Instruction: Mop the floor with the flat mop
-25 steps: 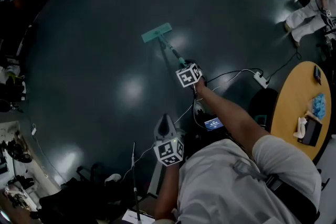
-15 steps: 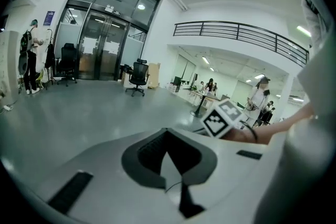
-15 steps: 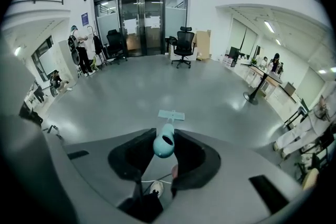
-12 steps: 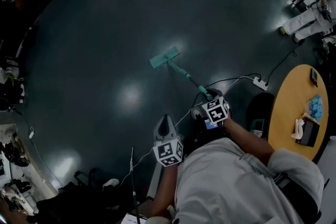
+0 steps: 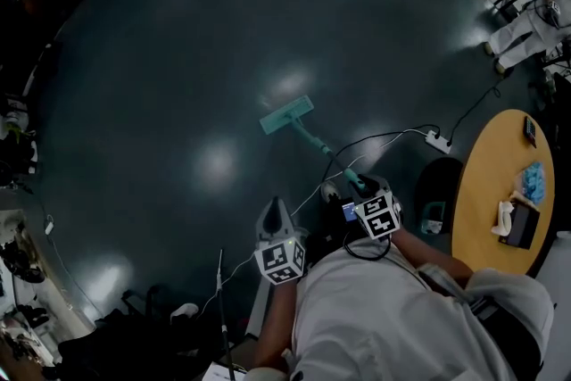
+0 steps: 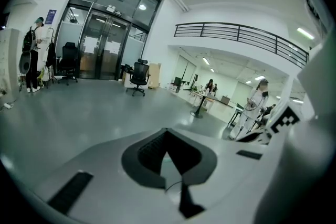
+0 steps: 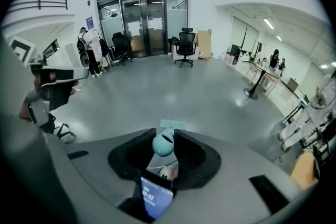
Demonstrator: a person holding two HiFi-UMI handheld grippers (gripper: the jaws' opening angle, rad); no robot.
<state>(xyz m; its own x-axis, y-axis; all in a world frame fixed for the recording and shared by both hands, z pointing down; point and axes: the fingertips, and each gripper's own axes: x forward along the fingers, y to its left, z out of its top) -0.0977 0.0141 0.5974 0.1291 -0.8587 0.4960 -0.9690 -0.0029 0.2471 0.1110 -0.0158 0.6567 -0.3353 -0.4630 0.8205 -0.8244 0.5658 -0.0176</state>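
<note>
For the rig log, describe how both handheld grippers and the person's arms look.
Left gripper and right gripper both have pale grey-white plastic shells, dark-lined round the jaws, each carrying a white cube of black square markers. The right one bears a small lit blue screen. The person wears a light grey short-sleeved shirt; forearms are bare.

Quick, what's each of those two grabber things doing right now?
Left gripper: closed, holding nothing.
Right gripper: closed on the mop handle.
</note>
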